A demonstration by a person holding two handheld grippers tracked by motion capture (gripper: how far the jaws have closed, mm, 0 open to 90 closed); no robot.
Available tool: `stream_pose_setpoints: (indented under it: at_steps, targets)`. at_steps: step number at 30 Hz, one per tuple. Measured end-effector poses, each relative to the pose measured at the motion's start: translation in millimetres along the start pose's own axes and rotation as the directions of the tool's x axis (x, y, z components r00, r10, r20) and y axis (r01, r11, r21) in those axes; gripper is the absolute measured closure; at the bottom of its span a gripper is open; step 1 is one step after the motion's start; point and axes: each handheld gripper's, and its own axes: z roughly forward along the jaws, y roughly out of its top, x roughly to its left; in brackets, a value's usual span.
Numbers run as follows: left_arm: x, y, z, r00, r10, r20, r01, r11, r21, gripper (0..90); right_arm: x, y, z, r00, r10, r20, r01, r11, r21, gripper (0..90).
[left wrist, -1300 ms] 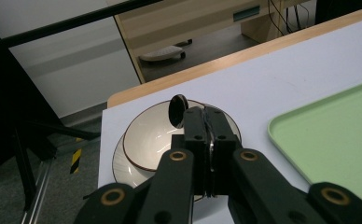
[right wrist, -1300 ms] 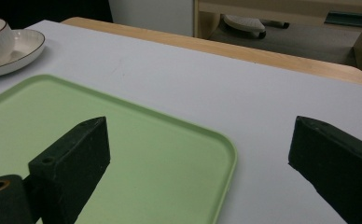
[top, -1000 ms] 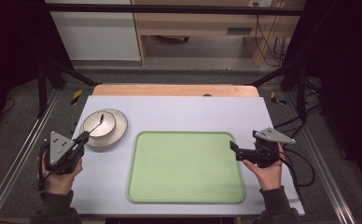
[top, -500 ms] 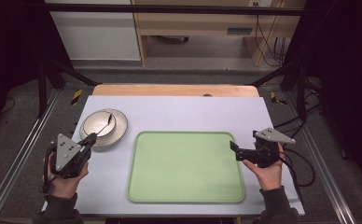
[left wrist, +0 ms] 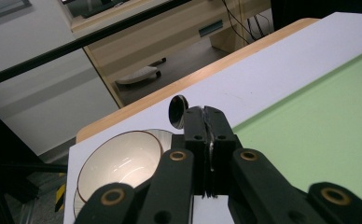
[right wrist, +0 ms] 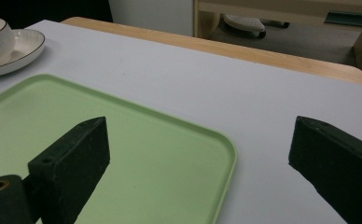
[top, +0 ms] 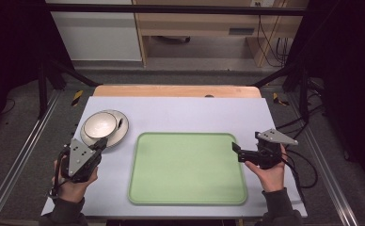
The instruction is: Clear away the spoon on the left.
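left gripper (left wrist: 206, 140) fingers hide the saucer's (left wrist: 163, 135) near rim.

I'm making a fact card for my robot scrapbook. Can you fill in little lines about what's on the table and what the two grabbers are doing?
table cover: white sheet
tray: green, empty, in the middle
bowl: white, on a plate, far left of the tray
spoon: dark, standing out past the left jaws near the bowl
left gripper: jaws shut, tips by the plate's near edge
right gripper: jaws wide open, at the tray's right edge, holding nothing
hands: one on each gripper
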Motion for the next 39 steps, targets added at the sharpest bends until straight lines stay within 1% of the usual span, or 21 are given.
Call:
stream_pose_setpoints:
  at_steps: [7,20,31,34,39]
  targets:
    - [-10.3,0.4,4.3,0.9993,0.025,0.027,-0.026,0.9996,0.01,88.8,-0.2,0.0,-0.2,1.0,-0.001,0.002,0.001,1.0,-0.002,5.6]
    - [-26.2,-0.2,11.7,0.9958,0.067,0.062,-0.069,0.9972,0.028,88.8,0.1,-0.1,0.1,1.0,-0.002,0.002,0.002,1.0,0.003,5.6]
    - [-38.3,-1.5,17.0,0.991,0.103,0.086,-0.106,0.9934,0.043,88.8,0.3,-0.2,0.7,1.0,-0.003,0.003,0.003,1.0,0.002,5.6]
    - [-41.6,-2.4,19.0,0.9897,0.107,0.095,-0.112,0.9927,0.047,88.9,0.4,-0.2,0.7,1.0,-0.003,0.003,0.003,1.0,0.002,5.6]
    - [-49.3,-4.4,23.5,0.9861,0.123,0.112,-0.13,0.9899,0.057,88.8,0.5,-0.3,0.8,1.0,-0.002,0.003,0.002,1.0,0.003,5.6]
